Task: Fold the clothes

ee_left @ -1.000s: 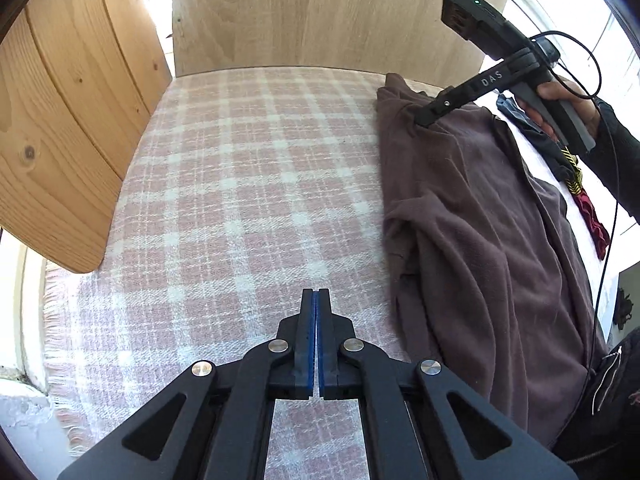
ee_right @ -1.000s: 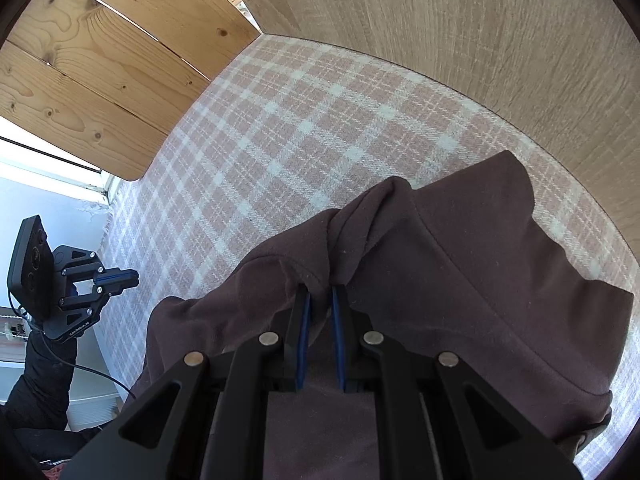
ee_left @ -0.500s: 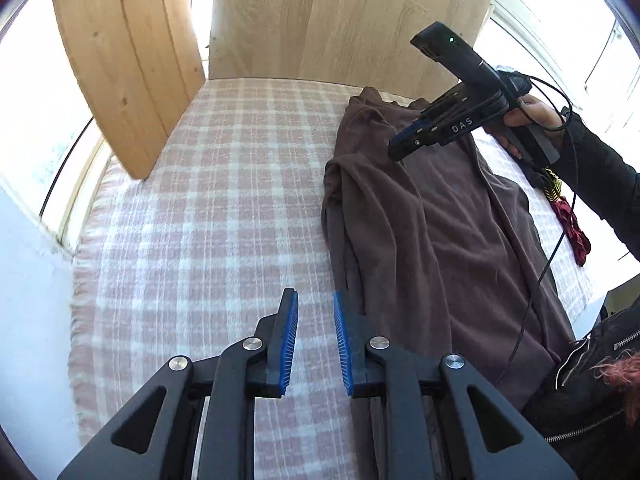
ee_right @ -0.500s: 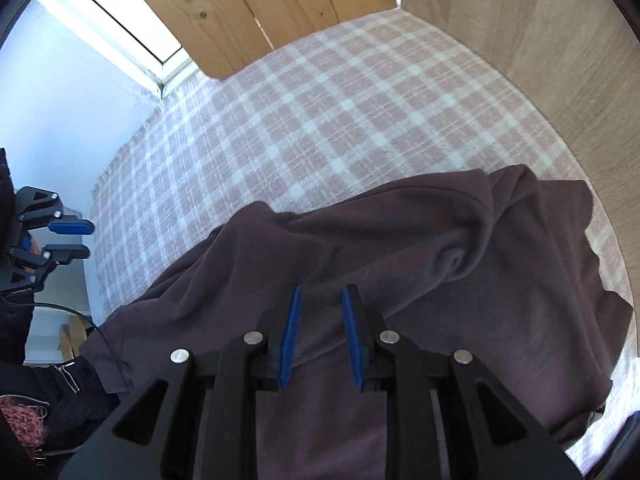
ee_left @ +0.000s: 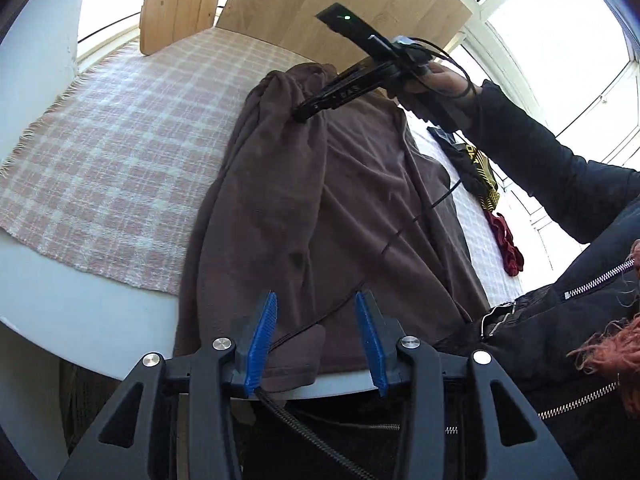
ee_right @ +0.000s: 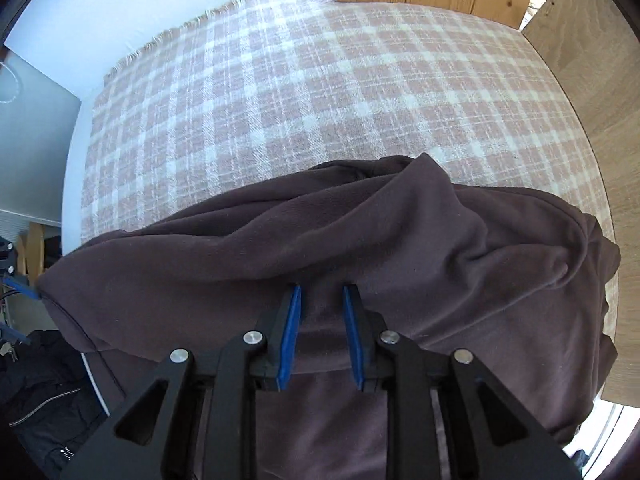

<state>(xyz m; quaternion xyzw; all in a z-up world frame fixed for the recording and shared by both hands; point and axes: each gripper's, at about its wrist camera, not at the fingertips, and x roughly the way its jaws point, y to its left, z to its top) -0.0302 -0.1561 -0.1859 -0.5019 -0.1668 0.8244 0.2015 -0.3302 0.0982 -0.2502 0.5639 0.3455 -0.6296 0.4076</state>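
Observation:
A dark brown garment (ee_left: 320, 208) lies lengthwise on the pink checked cloth (ee_left: 120, 152), its near end hanging over the table's front edge. My left gripper (ee_left: 316, 300) is open and empty, just above that hanging end. My right gripper (ee_right: 322, 292) is open and empty, hovering over the garment (ee_right: 360, 248) near its folded ridge. It also shows in the left wrist view (ee_left: 304, 114), with its tips over the garment's far end.
Wooden boards (ee_left: 360, 8) stand behind the table, and another wooden panel (ee_right: 592, 60) stands on the right. A dark patterned cloth and a red cloth (ee_left: 506, 244) lie right of the garment. The person's dark jacket (ee_left: 580, 320) is at the right.
My left gripper opened and pulled back to the table's front edge over the garment's hanging end. My right gripper let go of the garment fold, opened wider and lifted away.

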